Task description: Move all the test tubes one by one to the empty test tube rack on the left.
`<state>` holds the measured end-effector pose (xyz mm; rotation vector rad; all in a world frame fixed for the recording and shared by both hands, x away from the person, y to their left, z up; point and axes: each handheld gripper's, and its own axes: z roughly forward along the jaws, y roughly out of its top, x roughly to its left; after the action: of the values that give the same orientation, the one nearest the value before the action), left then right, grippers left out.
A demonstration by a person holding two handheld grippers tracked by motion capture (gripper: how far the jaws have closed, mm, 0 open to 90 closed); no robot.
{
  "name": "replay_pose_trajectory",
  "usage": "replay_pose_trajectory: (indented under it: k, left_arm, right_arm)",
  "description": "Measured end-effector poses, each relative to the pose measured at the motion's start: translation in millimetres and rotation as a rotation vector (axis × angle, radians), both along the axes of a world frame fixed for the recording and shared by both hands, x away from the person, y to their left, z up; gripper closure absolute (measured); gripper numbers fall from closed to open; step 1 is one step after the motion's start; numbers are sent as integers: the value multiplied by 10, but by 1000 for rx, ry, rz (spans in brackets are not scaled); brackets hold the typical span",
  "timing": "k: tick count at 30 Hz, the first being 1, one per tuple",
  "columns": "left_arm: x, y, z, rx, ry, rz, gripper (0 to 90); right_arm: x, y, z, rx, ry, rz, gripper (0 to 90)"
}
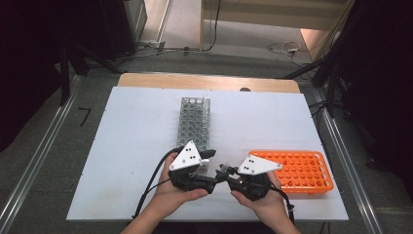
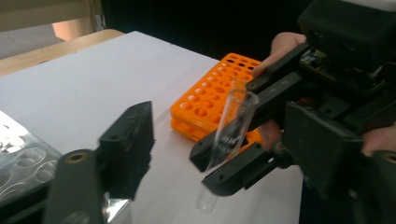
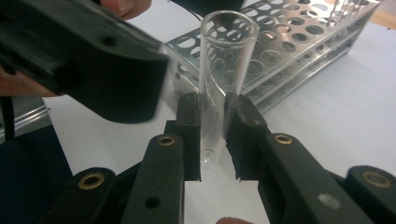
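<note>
Two racks on the white table (image 1: 136, 146): metal rack (image 1: 194, 122) at centre, running away from the person; orange rack (image 1: 292, 170) lying near the right edge. Left gripper (image 1: 210, 170) and right gripper (image 1: 221, 171) meet tip to tip just in front of the metal rack. Left jaws stand wide apart, holding nothing. Right jaws are clamped on a clear glass tube (image 3: 223, 79), mouth up, above the table.

My table (image 1: 131, 146): white top, wooden far edge. On it I count one metal rack (image 1: 194, 122) at centre and one orange rack (image 1: 297, 170) near right, well apart.
</note>
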<state>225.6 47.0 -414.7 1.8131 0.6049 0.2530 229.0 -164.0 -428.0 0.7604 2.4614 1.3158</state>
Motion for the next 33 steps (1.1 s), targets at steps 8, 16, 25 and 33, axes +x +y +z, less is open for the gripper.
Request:
replay_pose_trajectory:
  k: [8, 16, 25, 33]
  left_arm:
    - [-33, -36, -4, 23, -23, -15, 582]
    - [-37, -47, -12, 32, -29, -27, 700]
    - [-33, -42, 5, 40, -33, -23, 746]
    - [22, 19, 52, 12, -15, 0, 750]
  right_arm:
    - [-29, 56, -24, -10, 4, 28, 735]
    - [-33, 67, -28, -14, 8, 39, 736]
    - [-21, 54, -27, -5, 14, 46, 735]
    - [-32, 34, -16, -8, 8, 52, 625]
